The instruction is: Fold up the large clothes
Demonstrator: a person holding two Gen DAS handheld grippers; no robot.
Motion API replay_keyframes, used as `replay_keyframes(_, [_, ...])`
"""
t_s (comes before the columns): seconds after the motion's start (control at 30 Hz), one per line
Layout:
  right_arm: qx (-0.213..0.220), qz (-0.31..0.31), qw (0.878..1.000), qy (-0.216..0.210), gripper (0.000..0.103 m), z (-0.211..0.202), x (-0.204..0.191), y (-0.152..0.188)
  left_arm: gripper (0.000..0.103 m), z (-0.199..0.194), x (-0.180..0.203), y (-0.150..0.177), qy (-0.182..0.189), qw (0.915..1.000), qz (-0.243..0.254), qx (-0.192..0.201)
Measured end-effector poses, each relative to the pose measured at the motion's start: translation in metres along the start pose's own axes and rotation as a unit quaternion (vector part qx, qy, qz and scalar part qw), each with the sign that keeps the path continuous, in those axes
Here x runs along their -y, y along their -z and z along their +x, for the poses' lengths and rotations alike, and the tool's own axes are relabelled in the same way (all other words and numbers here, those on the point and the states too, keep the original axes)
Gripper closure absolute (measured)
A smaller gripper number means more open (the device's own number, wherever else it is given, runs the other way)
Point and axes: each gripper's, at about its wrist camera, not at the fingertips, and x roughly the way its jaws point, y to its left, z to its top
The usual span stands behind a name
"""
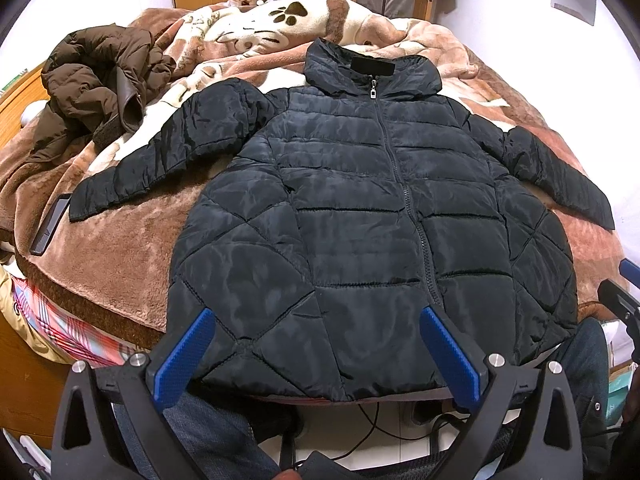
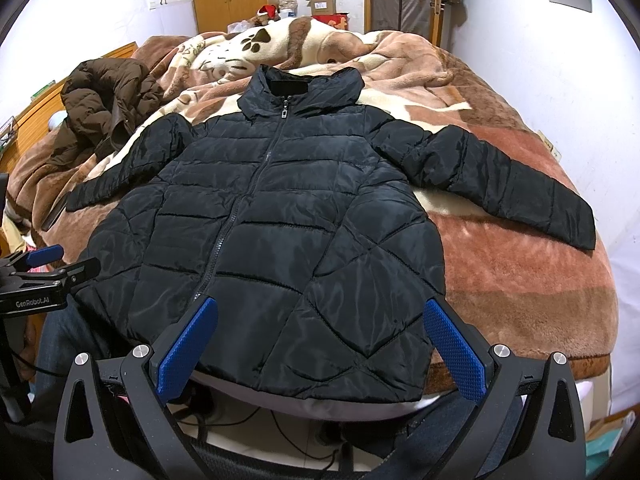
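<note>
Garment: black quilted jacket [image 1: 360,208], laid front side up on the bed, zipped to the collar, hem at the near edge and overhanging it slightly.
Sleeves: left sleeve [image 1: 160,160] and right sleeve [image 2: 500,184] both spread outward and angled toward the near side, cuffs flat on the blanket.
Collar: collar [image 2: 300,92] points toward the far end of the bed.
Left gripper: left gripper [image 1: 316,356] hovers just short of the hem on the jacket's left half; fingers spread wide, holding nothing.
Right gripper: right gripper [image 2: 320,352] hovers at the hem on the jacket's right half; fingers likewise spread, holding nothing.
Progress: judged as the start; no fold is visible in the jacket.
Step in hand: likely the first grasp, either sleeve cuffs or hem corners.
Technique: pinch both fabric layers deep between the pads; the shell looks slick and the padding will spring back, so a shallow bite may slip.
Technique, continued: fold each sleeve across the chest before folding the body, and press each crease down to hold it.
Risk: the overhanging hem may slide off the edge if pulled toward the person.
Support: plush brown blanket [image 2: 520,288], soft and uneven; expect the jacket to drag on it.
Nearby: brown coat [image 1: 96,84] crumpled at the far left, apart from the left sleeve; dark flat device [image 1: 50,224] just beside the left cuff, to be avoided.
</note>
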Motion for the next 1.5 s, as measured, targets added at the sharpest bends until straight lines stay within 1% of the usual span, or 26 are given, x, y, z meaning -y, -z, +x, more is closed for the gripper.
replay_keyframes(0.5, [-0.001, -0.001, 1.000, -0.001, 0.000, 0.000, 0.001, -0.003, 0.000, 0.005, -0.001, 0.000, 0.002, 1.0000, -0.002, -0.008])
replay_keyframes(0.53, [-0.001, -0.001, 1.000, -0.001, 0.000, 0.003, -0.001, 0.004, 0.000, 0.006, -0.001, 0.001, 0.002, 1.0000, -0.003, -0.008])
replay_keyframes(0.6, [0.000, -0.001, 1.000, -0.002, 0.000, 0.002, -0.002, 0.001, 0.000, 0.008, -0.002, -0.001, 0.002, 0.9999, -0.004, -0.010])
replay_keyframes(0.7, [0.005, 0.003, 1.000, -0.008, 0.000, 0.011, -0.007, -0.003, 0.000, 0.012, -0.006, -0.005, 0.005, 0.9999, -0.009, -0.012])
replay_keyframes(0.8, [0.009, 0.004, 1.000, -0.014, 0.000, 0.016, -0.004, -0.010, 0.000, 0.020, -0.017, -0.012, 0.018, 0.9995, -0.023, -0.015])
replay_keyframes(0.87, [0.010, 0.001, 1.000, -0.018, 0.000, 0.021, -0.006, -0.020, 0.000, 0.026, -0.027, -0.019, 0.021, 0.9991, -0.035, -0.014])
replay_keyframes(1.0, [0.006, -0.009, 1.000, -0.026, 0.000, 0.035, -0.010, -0.039, 0.000, 0.043, -0.054, -0.035, 0.016, 0.9977, -0.065, -0.012])
replay_keyframes(1.13, [-0.003, -0.017, 0.999, -0.041, 0.000, 0.058, -0.017, -0.060, 0.000, 0.060, -0.087, -0.054, -0.009, 0.9957, -0.092, 0.000])
replay_keyframes(1.2, [-0.009, -0.026, 0.999, -0.041, 0.000, 0.071, -0.021, -0.070, 0.000, 0.068, -0.105, -0.062, -0.024, 0.9941, -0.105, 0.007])
replay_keyframes(1.27, [-0.010, -0.044, 0.998, -0.036, 0.000, 0.082, -0.028, -0.080, 0.000, 0.078, -0.126, -0.071, -0.038, 0.9915, -0.124, 0.010])
replay_keyframes(1.43, [-0.010, -0.070, 0.997, -0.034, 0.000, 0.110, -0.041, -0.100, 0.000, 0.110, -0.175, -0.086, -0.083, 0.9820, -0.170, -0.002])
replay_keyframes(1.47, [-0.012, -0.076, 0.996, -0.035, 0.000, 0.117, -0.044, -0.104, 0.000, 0.117, -0.183, -0.088, -0.085, 0.9804, -0.178, -0.004])
replay_keyframes(1.5, [-0.014, -0.080, 0.996, -0.034, 0.000, 0.122, -0.045, -0.107, 0.000, 0.124, -0.194, -0.090, -0.078, 0.9791, -0.187, -0.008])
